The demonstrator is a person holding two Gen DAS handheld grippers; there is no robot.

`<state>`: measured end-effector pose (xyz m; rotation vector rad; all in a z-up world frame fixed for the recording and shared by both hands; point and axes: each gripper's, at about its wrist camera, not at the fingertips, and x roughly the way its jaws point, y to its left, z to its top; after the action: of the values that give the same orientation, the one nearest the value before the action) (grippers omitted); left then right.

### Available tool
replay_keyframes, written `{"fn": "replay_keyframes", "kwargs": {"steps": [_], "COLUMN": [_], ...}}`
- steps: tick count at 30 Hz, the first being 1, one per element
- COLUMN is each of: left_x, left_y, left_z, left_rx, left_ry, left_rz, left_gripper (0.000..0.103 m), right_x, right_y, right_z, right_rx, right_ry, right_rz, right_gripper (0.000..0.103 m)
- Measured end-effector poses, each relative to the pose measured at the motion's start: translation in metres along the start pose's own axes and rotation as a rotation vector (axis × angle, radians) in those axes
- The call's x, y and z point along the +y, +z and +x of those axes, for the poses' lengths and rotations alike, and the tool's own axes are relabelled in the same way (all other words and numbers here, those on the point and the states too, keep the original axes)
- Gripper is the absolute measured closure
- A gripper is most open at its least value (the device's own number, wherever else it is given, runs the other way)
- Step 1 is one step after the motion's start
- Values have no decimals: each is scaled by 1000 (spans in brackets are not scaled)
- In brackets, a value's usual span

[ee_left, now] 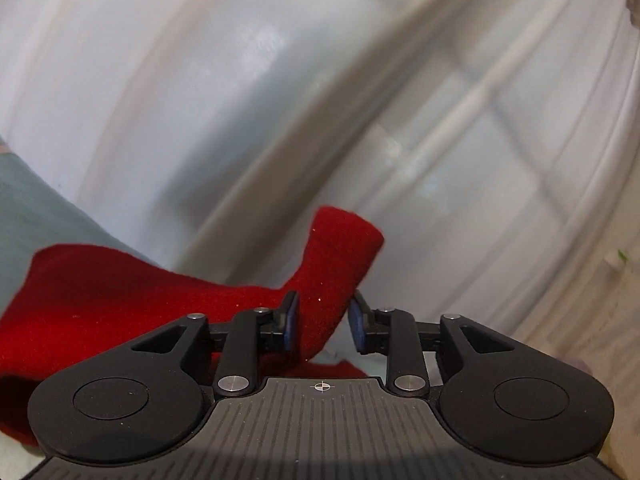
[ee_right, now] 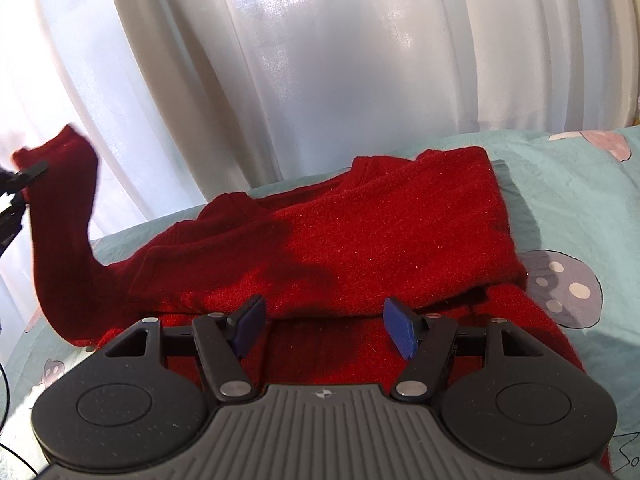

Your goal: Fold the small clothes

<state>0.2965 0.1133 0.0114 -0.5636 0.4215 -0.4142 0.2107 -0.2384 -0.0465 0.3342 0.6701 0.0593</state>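
1. Left gripper [ee_left: 322, 312]: far left, raised off the bed. The sleeve [ee_left: 336, 248] passes between its fingers; whether they pinch it or merely flank it cannot be told.
2. Sleeve: lifted in an arc, cuff uppermost, in front of the curtain [ee_right: 320, 60].
3. Sweater [ee_right: 380, 232]: red knit, centre of bed, body lying flat, partly doubled over itself.
4. Right gripper [ee_right: 324, 324]: low over the near hem, fingers spread, grasping nothing.
5. Sheet [ee_right: 568, 184]: pale blue, mushroom print, right.

Handling note: likely step is laying the sleeve across the body. Carry it inward, lower the cuff flat, let go only once settled; the right gripper could steady the hem against dragging.
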Motion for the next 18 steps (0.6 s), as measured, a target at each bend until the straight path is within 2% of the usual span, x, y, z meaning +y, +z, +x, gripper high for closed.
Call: {"fn": "replay_keyframes", "kwargs": {"steps": [3, 7, 11, 12, 18], "left_x": [-5, 22, 42, 63, 83], "left_y": [-43, -72, -81, -81, -69], "left_z": [23, 14, 4, -8, -21], "left_rx": [146, 228, 252, 246, 191], "left_ry": [44, 145, 277, 294, 352], "left_rz": [-12, -79, -34, -50, -90], "left_gripper": [62, 61, 61, 61, 61], "right_x": [1, 1, 5, 7, 25], "right_y": [4, 14, 30, 34, 45], "right_z": [4, 18, 51, 61, 124], "right_rx": [3, 26, 71, 84, 193], "right_ry": [12, 75, 146, 160, 223], "right_rz": [1, 31, 80, 94, 176], "right_gripper": [37, 37, 42, 44, 48]}}
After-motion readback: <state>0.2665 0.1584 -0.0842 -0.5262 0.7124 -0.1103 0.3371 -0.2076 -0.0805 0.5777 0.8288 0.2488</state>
